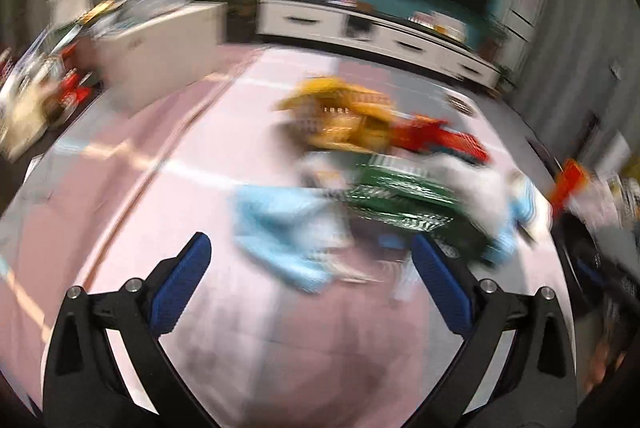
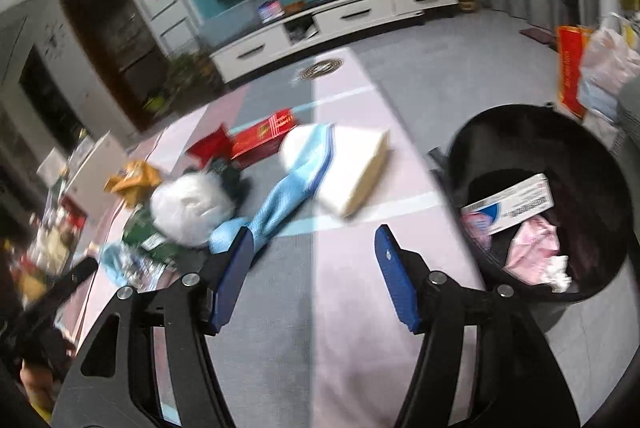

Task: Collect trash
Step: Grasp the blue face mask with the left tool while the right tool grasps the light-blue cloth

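On the pink and grey floor mat [image 2: 352, 308] a loose heap of trash lies ahead of both grippers: a red carton [image 2: 262, 138], a yellow wrapper [image 2: 134, 180], a crumpled white plastic bag [image 2: 192, 206], a green packet [image 2: 146, 234], a light blue cloth [image 2: 288, 192] trailing toward the right gripper, and a white foam block [image 2: 356, 166] touching the cloth's far end. The right gripper [image 2: 314, 268] hangs above the mat with its blue pads spread wide and nothing between them; its left pad [image 2: 236, 276] overlaps the near tip of the cloth in the view, though contact cannot be told. To its right stands a black trash bin [image 2: 472, 148], already holding a white and blue box [image 2: 508, 206], a pink mask [image 2: 534, 242] and a white tissue [image 2: 558, 270]. The left wrist view is heavily blurred; the left gripper [image 1: 310, 288] also stands spread and empty, with a pale blue item [image 1: 280, 228] just beyond its fingertips, the green packet [image 1: 400, 196] behind that, and the yellow wrapper [image 1: 344, 116] and red carton [image 1: 440, 138] farther off
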Demonstrator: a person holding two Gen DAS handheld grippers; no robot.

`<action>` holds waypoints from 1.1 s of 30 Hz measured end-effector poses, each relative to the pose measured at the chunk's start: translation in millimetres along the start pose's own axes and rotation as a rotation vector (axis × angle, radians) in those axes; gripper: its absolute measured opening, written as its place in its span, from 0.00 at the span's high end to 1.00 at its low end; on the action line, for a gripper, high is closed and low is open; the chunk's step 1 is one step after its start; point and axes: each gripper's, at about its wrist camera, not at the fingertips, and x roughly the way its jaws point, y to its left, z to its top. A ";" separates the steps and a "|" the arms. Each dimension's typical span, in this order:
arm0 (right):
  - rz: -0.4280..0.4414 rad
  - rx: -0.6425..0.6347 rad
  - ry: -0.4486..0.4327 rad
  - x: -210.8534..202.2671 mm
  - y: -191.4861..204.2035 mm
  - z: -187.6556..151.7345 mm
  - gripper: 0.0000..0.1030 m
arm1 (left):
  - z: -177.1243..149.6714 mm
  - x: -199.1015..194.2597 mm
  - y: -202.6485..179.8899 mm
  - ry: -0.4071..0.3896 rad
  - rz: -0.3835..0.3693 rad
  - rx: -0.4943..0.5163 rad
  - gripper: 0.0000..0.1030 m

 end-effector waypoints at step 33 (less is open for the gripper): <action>0.006 0.101 0.065 85.8 54.7 0.8 0.65 | 11.3 53.8 22.5 0.071 -0.060 -0.161 0.75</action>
